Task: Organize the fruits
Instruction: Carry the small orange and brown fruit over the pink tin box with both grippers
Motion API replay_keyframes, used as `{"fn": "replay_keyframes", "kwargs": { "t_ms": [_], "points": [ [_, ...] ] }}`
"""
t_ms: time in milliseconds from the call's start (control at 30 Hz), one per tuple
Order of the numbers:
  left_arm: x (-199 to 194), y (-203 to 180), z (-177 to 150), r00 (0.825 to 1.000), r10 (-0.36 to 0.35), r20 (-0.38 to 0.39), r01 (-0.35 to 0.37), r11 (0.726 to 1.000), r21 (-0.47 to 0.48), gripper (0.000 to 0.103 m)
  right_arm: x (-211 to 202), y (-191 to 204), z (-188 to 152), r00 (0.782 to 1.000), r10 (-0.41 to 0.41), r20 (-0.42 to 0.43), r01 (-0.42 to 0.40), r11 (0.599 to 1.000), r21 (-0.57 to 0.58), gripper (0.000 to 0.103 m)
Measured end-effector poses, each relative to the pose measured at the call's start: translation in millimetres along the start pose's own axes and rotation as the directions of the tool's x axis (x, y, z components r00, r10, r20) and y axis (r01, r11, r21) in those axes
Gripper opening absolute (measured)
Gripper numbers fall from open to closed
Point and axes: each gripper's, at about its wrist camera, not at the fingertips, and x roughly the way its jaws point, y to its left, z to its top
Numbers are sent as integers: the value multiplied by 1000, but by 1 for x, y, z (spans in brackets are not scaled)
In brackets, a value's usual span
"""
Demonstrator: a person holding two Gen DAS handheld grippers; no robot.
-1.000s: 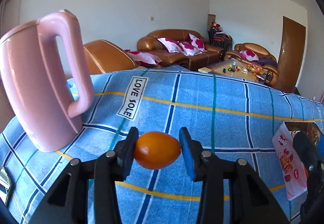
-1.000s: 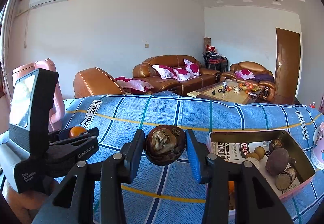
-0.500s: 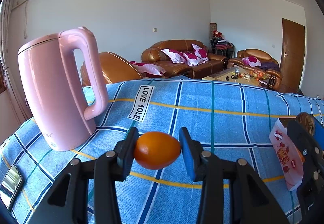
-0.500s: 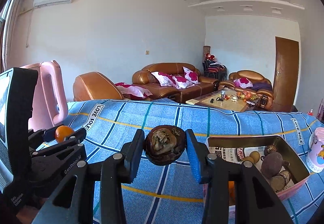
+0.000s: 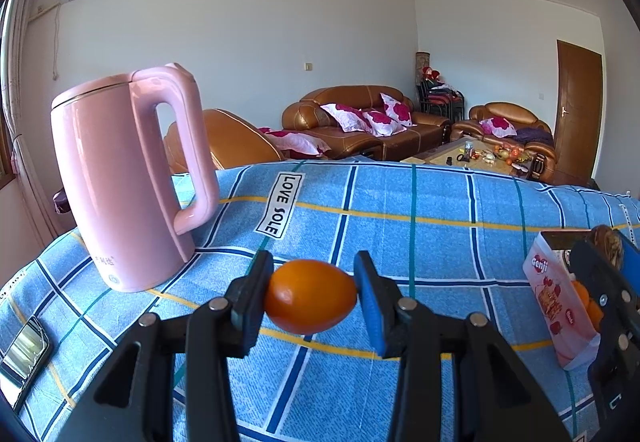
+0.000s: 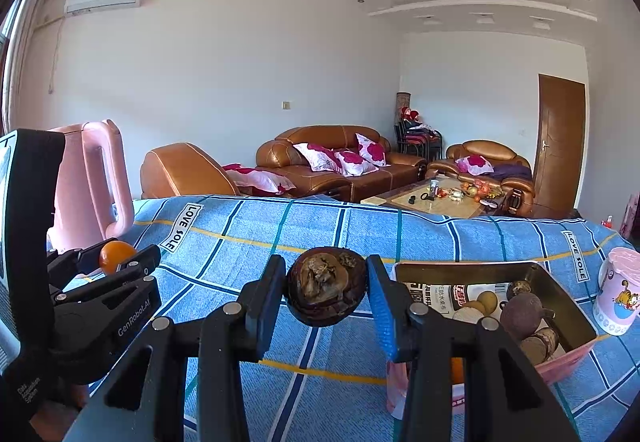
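Your left tool (image 5: 311,296) grips a smooth, glossy orange oval fruit (image 5: 310,296) above the blue checked cloth on the worktop (image 5: 420,242); your right tool (image 6: 326,292) clamps a dark brown, wrinkled round fruit (image 6: 325,291). You are mid-carry, I judge. Next, bring each over the pink open box of fruits (image 6: 560,296) at right and release gently.

A smooth oval orange fruit (image 5: 311,297) and a round, dark brown wrinkled fruit (image 6: 326,292) held aloft above the blue checked cloth (image 5: 420,238).
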Motion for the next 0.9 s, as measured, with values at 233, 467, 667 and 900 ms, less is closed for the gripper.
{"fn": "replay_keyframes", "kwargs": {
  "t_ms": [233, 467, 667, 900],
  "points": [
    [-11, -17, -3, 1000, -25, 6, 25, 1000, 14, 43, -6, -14, -2, 1000, -28, -13, 28, 1000, 15, 44],
    [-20, -41, -4, 998, -58, 13, 58, 998, 36, 43, -13, -36, -4, 998, -60, -21, 61, 998, 33, 44],
    [-27, -54, -7, 997, -75, 19, 74, 996, 49, 43, -21, -49, -5, 997, -77, -23, 78, 996, 39, 44],
    [-34, -66, -9, 996, -87, 25, 86, 995, 58, 43, -29, -57, -7, 996, -87, -19, 88, 996, 33, 44]
  ]
}}
